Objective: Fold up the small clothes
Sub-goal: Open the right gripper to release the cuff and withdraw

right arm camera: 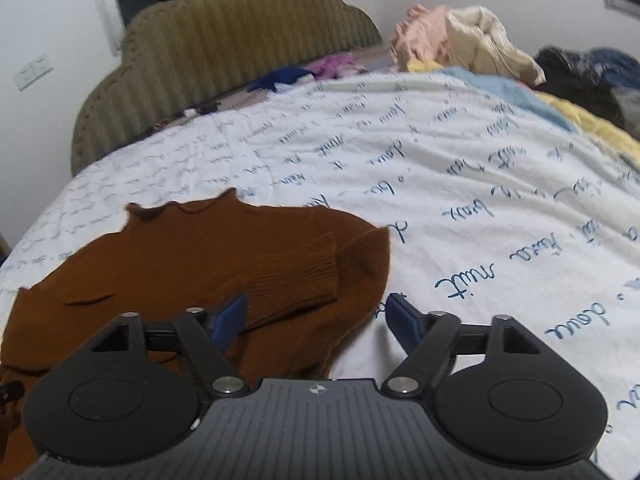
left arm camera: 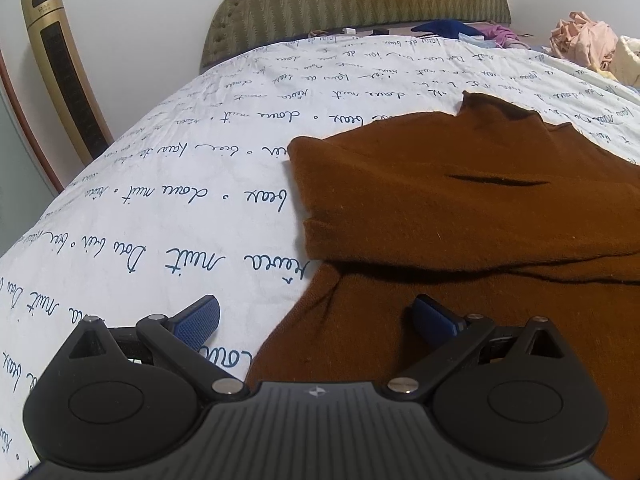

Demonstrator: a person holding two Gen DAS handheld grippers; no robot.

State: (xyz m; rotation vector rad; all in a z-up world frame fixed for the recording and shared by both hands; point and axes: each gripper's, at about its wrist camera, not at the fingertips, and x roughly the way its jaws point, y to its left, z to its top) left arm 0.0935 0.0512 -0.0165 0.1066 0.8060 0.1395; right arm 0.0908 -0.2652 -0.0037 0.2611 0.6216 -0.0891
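left tongs (left arm camera: 316, 320): spread, empty | brown sweater (left arm camera: 460, 208): sleeve folded, on bedspread (left arm camera: 180, 184)

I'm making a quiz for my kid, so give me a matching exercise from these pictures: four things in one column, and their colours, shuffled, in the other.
Things:
1. sweater
2. headboard
3. bedspread
4. right gripper pads

Colours:
A. white with blue handwriting
B. blue
C. rust brown
D. olive green

Pairs: 1-C, 2-D, 3-A, 4-B
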